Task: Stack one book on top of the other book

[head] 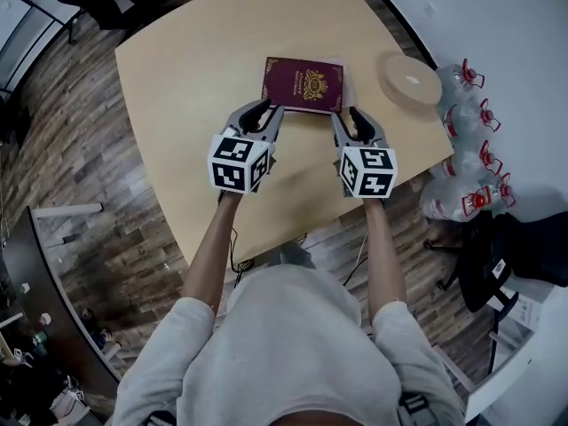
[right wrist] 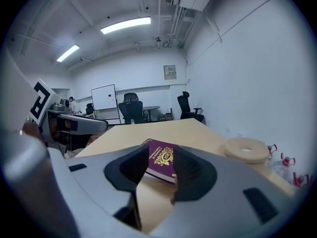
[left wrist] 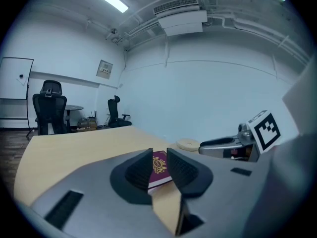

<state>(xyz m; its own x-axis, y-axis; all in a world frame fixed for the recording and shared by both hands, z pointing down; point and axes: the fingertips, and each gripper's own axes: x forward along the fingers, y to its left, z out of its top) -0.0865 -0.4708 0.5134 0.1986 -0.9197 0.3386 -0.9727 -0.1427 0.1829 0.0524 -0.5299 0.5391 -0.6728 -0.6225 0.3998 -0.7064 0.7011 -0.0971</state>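
Closest to the head camera is the person's light grey shirt [head: 293,344], with both bare forearms reaching forward over the near edge of the pale wooden tabletop [head: 195,69]. Each hand carries a grey gripper topped by a cube with black and white square markers. The left gripper [head: 272,108] and the right gripper [head: 346,114] sit side by side, both pointing at the near edge of a maroon book [head: 303,84] with a gold crest on its cover. That book lies flat near the middle of the tabletop, and a white edge shows past its right side and under it, which looks like a paler book [head: 345,82] lying beneath it. In the left gripper view the jaws stand a narrow way apart with nothing pinched between them; the maroon book shows through the gap, farther off on the tabletop. The right gripper view shows the same: jaws slightly spread, pads on nothing, the book lying beyond them and not touched. A beige round roll [head: 411,80], much like tape, rests near the tabletop's right edge, well apart from the books. Clear water bottles with red caps [head: 466,149] are clustered on the floor to the right of the table. Black office chairs [left wrist: 49,108] stand along the far wall, and a whiteboard [right wrist: 104,98] is behind them.
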